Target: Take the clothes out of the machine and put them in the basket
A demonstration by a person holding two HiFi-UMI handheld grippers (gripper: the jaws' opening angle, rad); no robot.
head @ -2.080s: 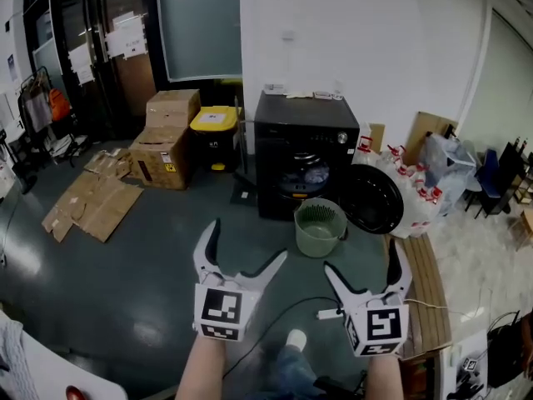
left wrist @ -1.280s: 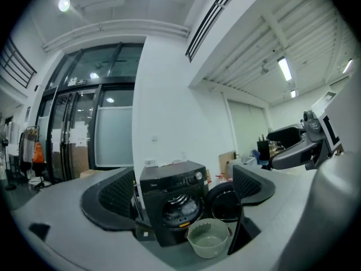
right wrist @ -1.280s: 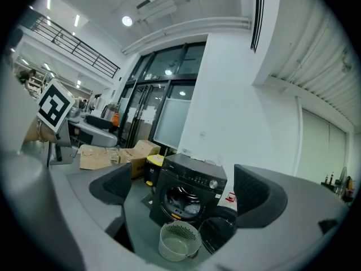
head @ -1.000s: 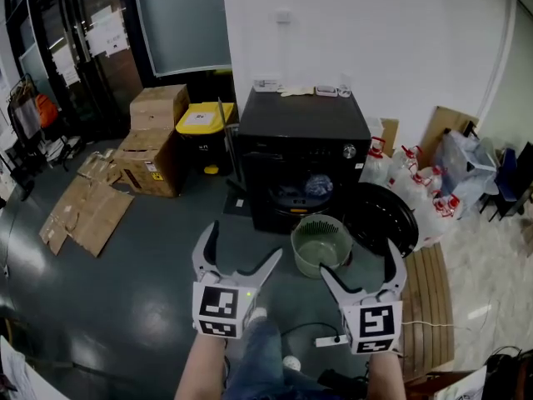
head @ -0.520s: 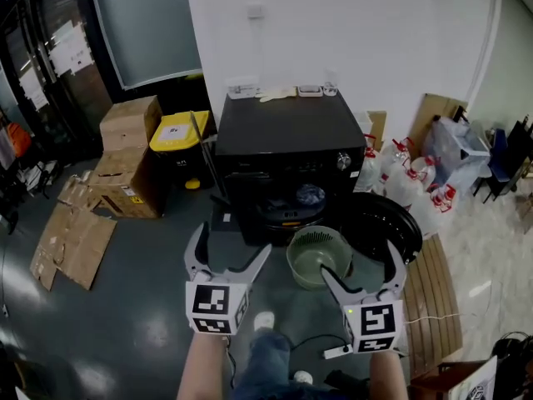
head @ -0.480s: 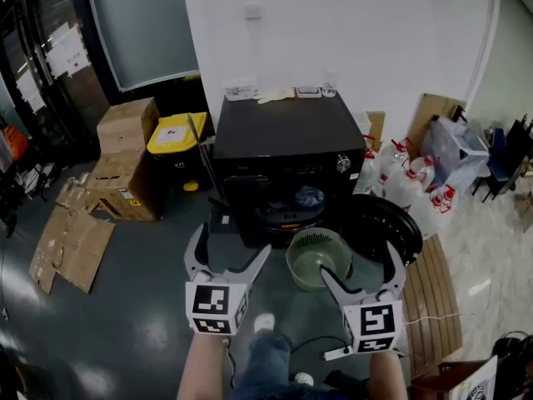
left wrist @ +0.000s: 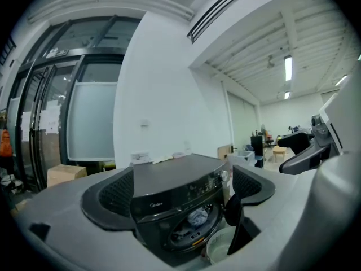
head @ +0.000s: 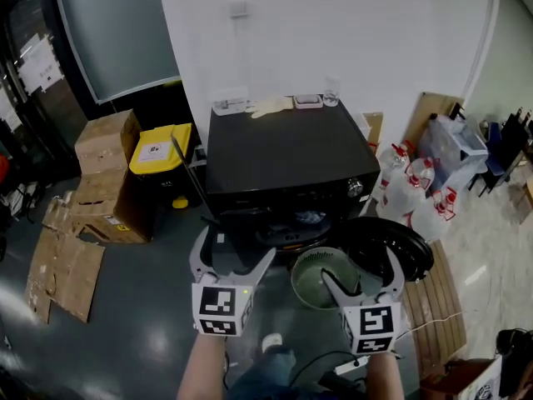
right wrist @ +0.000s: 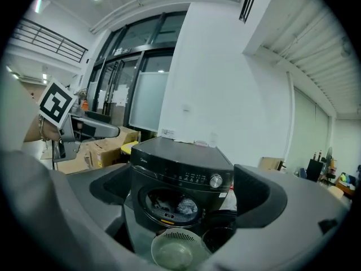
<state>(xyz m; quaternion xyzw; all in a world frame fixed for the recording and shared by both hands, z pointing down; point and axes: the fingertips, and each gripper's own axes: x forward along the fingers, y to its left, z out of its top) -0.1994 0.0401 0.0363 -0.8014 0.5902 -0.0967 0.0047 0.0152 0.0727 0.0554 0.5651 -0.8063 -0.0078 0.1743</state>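
Note:
A black front-loading machine [head: 283, 161] stands against the white wall, its round door [head: 390, 246] swung open to the right. Pale clothes [right wrist: 185, 206] lie inside the drum [left wrist: 189, 224]. A green round basket [head: 321, 277] sits on the floor in front of the drum opening [right wrist: 172, 252]. My left gripper [head: 231, 257] hangs open just short of the machine's front, nothing between its fingers. My right gripper [head: 363, 273] is open too, above the basket's right rim, holding nothing.
Cardboard boxes [head: 104, 173] and a yellow-lidded bin [head: 160, 152] stand left of the machine. Flattened cardboard [head: 54, 265] lies on the floor. Water jugs [head: 404, 198] crowd the right. Small items [head: 271, 104] rest on the machine's top. A cable [head: 321, 361] trails near my feet.
I have walked closer to the machine: it and the basket have grown larger and moved toward me. Both grippers stay open and empty.

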